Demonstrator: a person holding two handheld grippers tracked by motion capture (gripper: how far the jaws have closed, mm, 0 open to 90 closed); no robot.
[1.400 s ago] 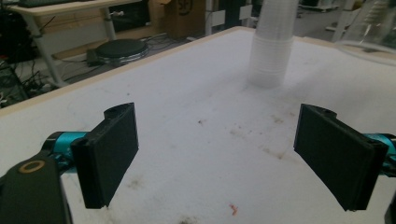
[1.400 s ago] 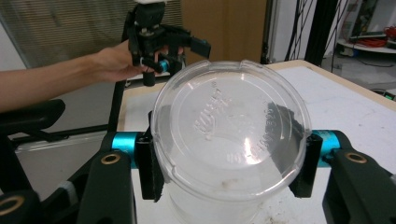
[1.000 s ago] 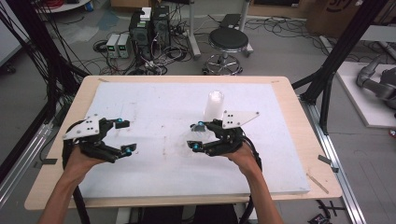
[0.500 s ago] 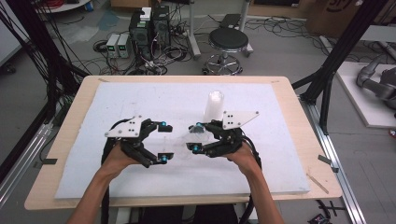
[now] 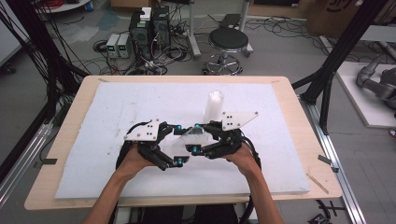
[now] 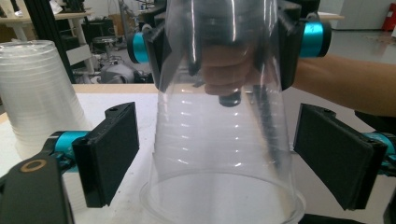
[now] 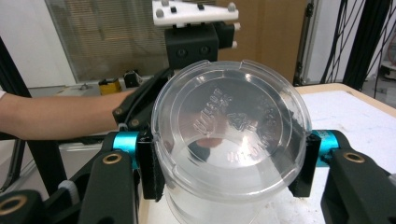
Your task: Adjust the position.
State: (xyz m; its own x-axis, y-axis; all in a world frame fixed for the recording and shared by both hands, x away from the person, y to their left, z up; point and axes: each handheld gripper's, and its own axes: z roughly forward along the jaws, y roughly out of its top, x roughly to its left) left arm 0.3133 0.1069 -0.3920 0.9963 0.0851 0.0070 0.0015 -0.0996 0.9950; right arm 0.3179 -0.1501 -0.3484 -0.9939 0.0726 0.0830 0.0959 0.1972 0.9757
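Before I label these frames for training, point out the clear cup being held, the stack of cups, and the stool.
clear cup [image 7: 229,135]: right gripper view, on its embossed base.
stack of cups [image 6: 39,93]: left gripper view, on its ribbed side.
stool [image 5: 228,39]: high view, on its round black seat.

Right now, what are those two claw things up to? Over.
Right gripper shut on clear cup. Left gripper open around its wide end. Cup stack beyond, nothing blocking.

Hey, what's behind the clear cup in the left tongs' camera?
Through the clear cup you see the right tongs gripping its far end and the hand holding them. A stack of cups stands off to the side. The cup's glare blurs whatever is farther back.
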